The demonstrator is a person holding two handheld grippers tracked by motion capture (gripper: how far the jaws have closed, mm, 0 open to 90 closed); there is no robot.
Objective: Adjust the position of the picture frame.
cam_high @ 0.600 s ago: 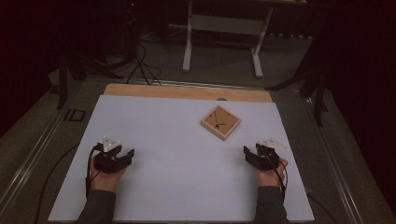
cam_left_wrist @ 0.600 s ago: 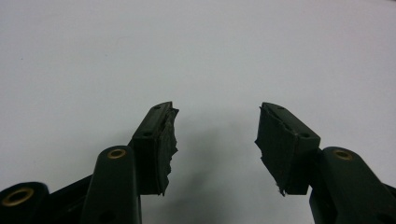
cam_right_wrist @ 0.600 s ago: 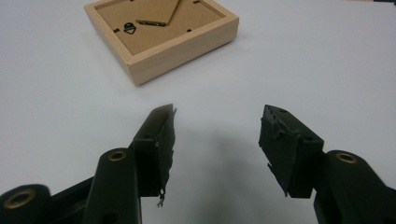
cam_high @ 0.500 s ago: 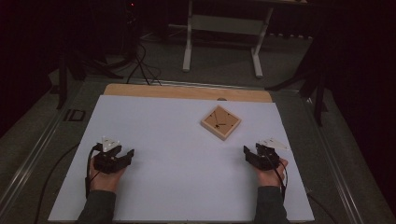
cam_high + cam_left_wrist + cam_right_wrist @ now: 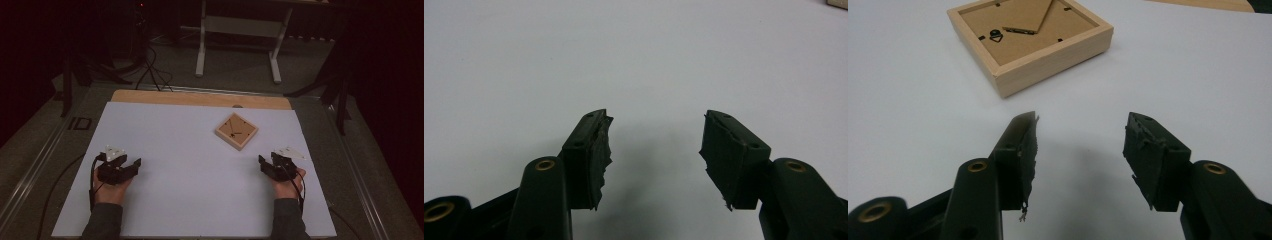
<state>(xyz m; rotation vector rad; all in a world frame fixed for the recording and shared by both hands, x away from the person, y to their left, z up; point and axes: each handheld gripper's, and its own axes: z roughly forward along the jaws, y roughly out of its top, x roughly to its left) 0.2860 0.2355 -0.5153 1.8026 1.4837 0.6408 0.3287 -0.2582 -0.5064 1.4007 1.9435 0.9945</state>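
Both claws are seen gaping wide with nothing between the pads: the left gripper (image 5: 131,164) is parked near the left of the white mat (image 5: 165,150), the right gripper (image 5: 266,165) near the right. The wooden picture frame (image 5: 237,131) is lying back-up, further off, just beyond the right gripper. With so shallow an edge, a low approach could shove the frame across the mat rather than catch it.

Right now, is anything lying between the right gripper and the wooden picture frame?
Nothing: in the right gripper view, bare white table lies between the open right gripper and the wooden picture frame.
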